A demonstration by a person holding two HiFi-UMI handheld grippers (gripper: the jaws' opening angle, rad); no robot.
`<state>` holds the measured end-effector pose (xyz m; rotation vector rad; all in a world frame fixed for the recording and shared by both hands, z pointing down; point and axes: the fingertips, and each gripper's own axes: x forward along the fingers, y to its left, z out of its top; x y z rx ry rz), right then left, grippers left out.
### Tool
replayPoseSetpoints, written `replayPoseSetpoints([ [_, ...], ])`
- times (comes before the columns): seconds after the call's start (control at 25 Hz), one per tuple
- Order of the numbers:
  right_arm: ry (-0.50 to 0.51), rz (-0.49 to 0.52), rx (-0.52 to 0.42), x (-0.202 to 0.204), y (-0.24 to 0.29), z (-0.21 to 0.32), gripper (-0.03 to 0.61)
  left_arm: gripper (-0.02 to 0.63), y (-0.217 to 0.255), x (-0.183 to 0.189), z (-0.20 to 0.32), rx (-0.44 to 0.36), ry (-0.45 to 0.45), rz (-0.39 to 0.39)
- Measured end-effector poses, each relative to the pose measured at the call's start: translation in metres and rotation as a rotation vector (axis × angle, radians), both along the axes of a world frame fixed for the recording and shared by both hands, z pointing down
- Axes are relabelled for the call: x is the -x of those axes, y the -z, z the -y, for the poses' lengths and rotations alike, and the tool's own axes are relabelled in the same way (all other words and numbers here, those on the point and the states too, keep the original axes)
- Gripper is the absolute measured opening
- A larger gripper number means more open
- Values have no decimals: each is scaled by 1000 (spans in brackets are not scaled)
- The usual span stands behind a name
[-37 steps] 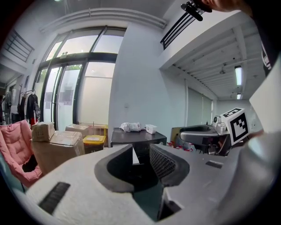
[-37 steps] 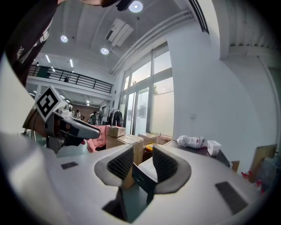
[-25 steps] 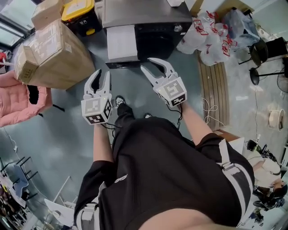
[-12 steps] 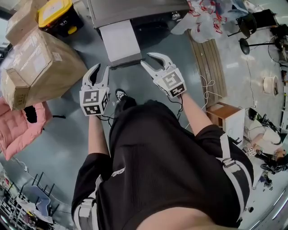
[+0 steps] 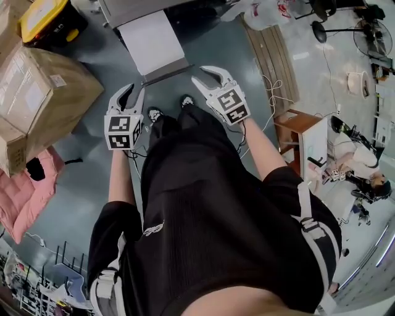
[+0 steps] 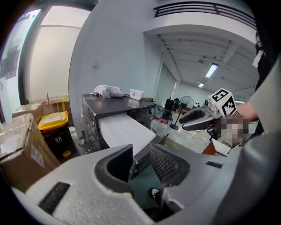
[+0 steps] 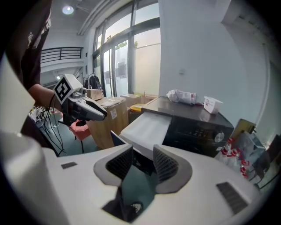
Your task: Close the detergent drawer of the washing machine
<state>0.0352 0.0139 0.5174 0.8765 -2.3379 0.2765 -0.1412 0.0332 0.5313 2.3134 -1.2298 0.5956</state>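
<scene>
Steep downward look over a person in black clothes, a gripper in each hand held out above a grey-green floor (image 5: 207,43). Left gripper (image 5: 131,92) with jaws moderately apart and holding nothing, only floor and the drawer's front edge visible through the gap. Right gripper (image 5: 200,74) with jaws a little wider, likewise empty. Ahead of both, a dark grey washing machine (image 5: 129,7) with its white detergent drawer (image 5: 151,42) pulled far out toward the person, front edge just ahead of the jaw tips and not between them. To the left, cardboard boxes (image 5: 37,92), a yellow-lidded bin (image 5: 43,15) and a pink padded item (image 5: 24,191). To the right, a wooden slatted board (image 5: 268,55).
</scene>
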Motion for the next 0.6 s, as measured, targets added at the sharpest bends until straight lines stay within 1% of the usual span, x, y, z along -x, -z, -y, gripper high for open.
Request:
replayPoseSetpoints([
  [0.16, -33, -1, 55, -10, -19, 5, 152, 130, -28, -1, 3, 52, -28, 30],
  [0.24, -27, 4, 61, -15, -23, 7, 152, 135, -39, -1, 2, 84, -17, 32],
  [0.36, 0, 15, 65, -17, -28, 18, 153, 144, -48, -3, 4, 113, 21, 30],
  [0.44, 29, 14, 89, -19, -37, 23, 153, 150, -55, -4, 4, 130, 50, 37],
  [0.6, 82, 35, 103, -19, -45, 32, 156, 166, -69, -4, 2, 164, 134, 56],
])
